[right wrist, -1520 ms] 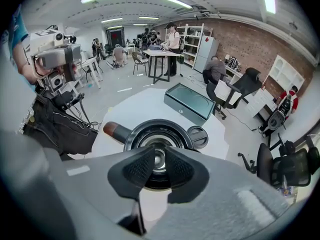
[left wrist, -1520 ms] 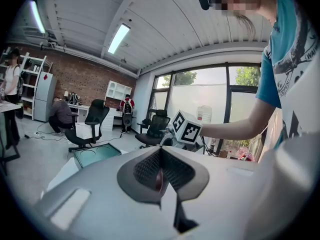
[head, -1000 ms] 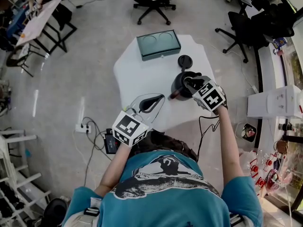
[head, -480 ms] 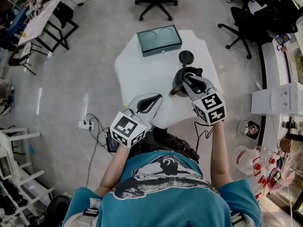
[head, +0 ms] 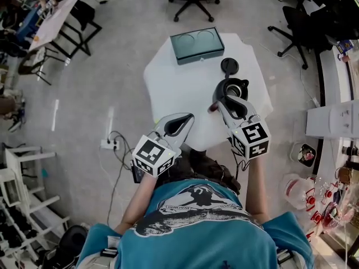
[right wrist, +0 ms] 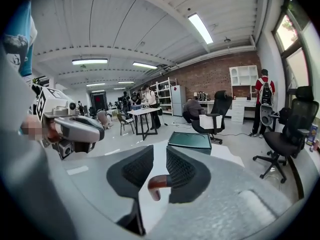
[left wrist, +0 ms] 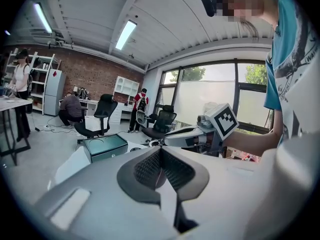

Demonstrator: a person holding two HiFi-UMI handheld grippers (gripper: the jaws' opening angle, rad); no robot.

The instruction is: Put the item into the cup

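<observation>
Poised over the black cup [head: 236, 86]: right gripper [right wrist: 160, 158] fingers slightly spread, red-brown item [right wrist: 156, 182] between them, ready to drop; left gripper [left wrist: 161, 152] fingers pressed together, idle.

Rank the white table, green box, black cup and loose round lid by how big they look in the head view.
1. white table, by far the largest
2. green box
3. black cup
4. round lid
Cup and lid are close. The cup is partly covered but still looks slightly larger.
</observation>
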